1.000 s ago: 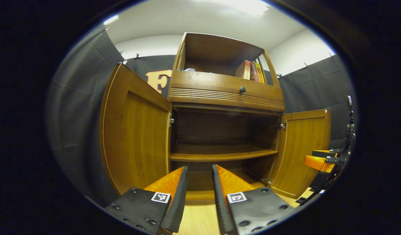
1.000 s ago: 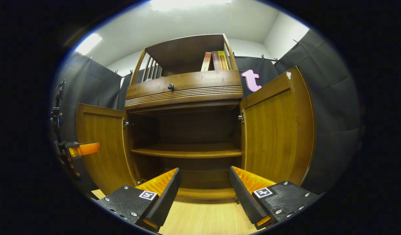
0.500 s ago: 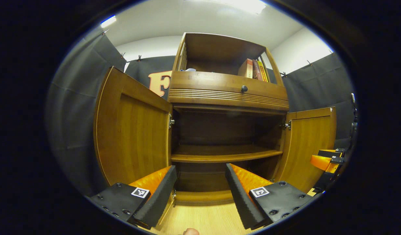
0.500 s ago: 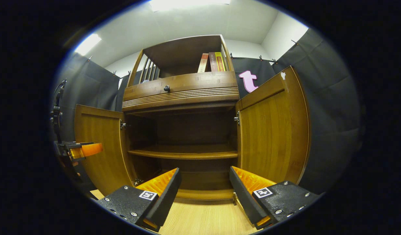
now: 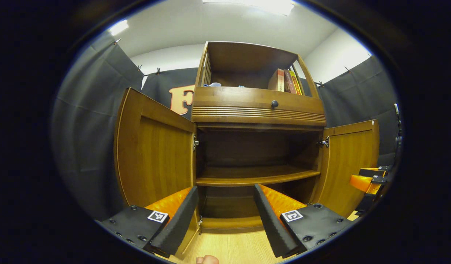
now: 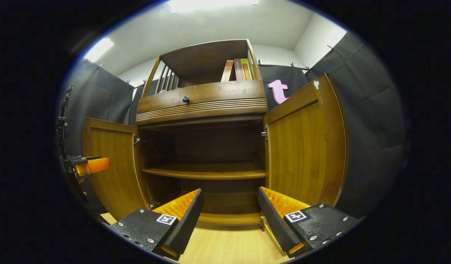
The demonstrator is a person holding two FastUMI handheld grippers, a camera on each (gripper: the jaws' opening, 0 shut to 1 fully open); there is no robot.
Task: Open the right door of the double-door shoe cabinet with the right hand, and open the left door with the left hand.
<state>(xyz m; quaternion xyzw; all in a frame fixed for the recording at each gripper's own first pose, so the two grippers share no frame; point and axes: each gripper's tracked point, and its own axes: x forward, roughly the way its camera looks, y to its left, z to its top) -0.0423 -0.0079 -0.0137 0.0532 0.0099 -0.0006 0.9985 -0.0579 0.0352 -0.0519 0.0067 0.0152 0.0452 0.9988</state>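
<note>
Cabinet (image 5: 257, 110) of brown wood stands at the centre of the left gripper view, both lower doors swung wide. The left door (image 5: 155, 154) hangs open at 9 o'clock, its inner panel facing the camera, and the right door (image 5: 348, 161) stands open at 3 o'clock. Between them the bare inner shelf (image 5: 254, 178) crosses the dark compartment. Above it sits a drawer with a round dark knob (image 5: 274, 104), and higher still, at 12 o'clock, an open top shelf holds a few books (image 5: 286, 80) leaning at its right end. The left gripper (image 5: 225, 214) sits at 6 o'clock with its fingers spread wide apart, holding nothing, just in front of the cabinet's base over the pale wooden floor (image 5: 232, 247). The right gripper (image 5: 364, 181) shows at 3 o'clock, beside the right door's outer edge; I cannot tell its state from here.

In the right gripper view the cabinet (image 6: 203, 101) is again at the centre. The right door (image 6: 306, 146) stands open at 3 o'clock and the left door (image 6: 109, 161) at 9 o'clock. The right gripper (image 6: 231, 216) is at 6 o'clock, fingers spread and empty, clear of both doors. The left gripper (image 6: 87, 167) appears at 9 o'clock, in front of the left door. The books (image 6: 238, 69) stand at 12 o'clock on the top shelf.
</note>
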